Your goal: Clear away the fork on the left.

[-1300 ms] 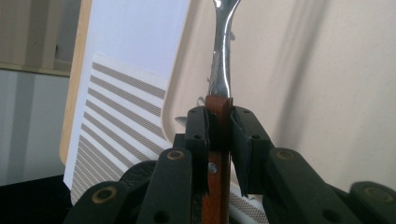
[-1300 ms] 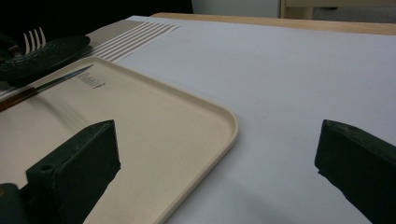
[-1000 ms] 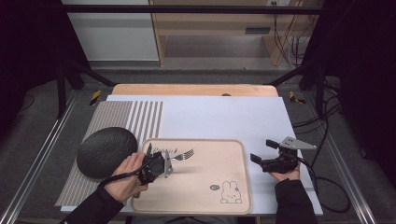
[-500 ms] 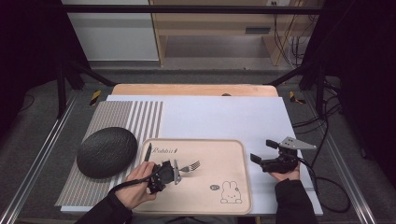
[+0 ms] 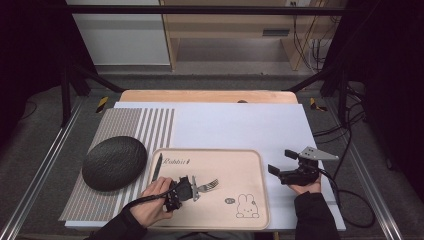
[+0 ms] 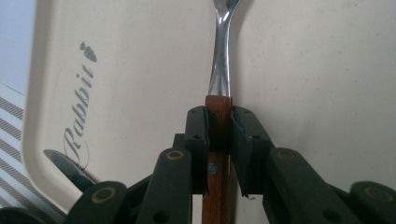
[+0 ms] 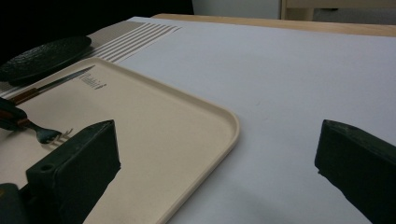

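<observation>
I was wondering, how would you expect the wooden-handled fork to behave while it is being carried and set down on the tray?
The fork probably stays rigid: its metal neck runs straight out from the left gripper. The flat wooden handle, clamped squarely between the pads, seems unlikely to slip or roll. Held by the handle end, it may pivot slightly if the tines touch the tray first.

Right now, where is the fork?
In the high view the fork is over the tray, left of the rabbit drawing, its wooden handle clamped in the left gripper; the knife lies further left.
</observation>
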A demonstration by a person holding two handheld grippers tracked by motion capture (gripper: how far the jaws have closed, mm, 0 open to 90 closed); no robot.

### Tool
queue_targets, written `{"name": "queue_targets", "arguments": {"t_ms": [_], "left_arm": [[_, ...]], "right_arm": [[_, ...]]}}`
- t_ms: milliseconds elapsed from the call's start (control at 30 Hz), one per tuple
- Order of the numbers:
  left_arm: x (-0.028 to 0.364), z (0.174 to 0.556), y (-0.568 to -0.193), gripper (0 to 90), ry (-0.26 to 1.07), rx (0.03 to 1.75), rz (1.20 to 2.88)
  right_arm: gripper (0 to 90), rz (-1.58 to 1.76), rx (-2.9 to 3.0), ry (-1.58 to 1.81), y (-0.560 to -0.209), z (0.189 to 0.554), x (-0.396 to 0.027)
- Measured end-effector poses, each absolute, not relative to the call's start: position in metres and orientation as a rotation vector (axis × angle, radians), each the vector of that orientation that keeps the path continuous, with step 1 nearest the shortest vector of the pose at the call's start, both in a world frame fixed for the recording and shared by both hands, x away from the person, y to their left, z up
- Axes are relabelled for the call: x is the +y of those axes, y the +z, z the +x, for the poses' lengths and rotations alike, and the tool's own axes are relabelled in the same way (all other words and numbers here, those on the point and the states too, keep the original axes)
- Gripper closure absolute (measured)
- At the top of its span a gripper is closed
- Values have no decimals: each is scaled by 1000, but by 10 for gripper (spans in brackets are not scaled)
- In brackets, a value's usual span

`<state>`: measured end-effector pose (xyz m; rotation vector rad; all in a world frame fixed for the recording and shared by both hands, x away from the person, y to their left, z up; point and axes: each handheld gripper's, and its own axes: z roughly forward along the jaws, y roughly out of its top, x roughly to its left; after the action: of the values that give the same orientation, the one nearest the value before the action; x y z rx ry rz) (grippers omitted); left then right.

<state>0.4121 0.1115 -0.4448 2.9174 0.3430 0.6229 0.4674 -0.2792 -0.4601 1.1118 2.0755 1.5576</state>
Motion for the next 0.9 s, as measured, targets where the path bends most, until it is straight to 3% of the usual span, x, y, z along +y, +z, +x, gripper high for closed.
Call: {"name": "queue_targets", "arguments": {"t_ms": [233, 500, 900], "left_arm": [[115, 413, -445, 763, 603, 324, 2892], [122, 413, -434, 705, 533, 363, 2735], [114, 416, -424, 781, 443, 484, 2571]], "right_arm": [[2, 1109, 2076, 1557, -460, 468, -279], [2, 1109, 2077, 1556, -460, 468, -279], [2, 1108, 2076, 1556, -460, 467, -279]]}}
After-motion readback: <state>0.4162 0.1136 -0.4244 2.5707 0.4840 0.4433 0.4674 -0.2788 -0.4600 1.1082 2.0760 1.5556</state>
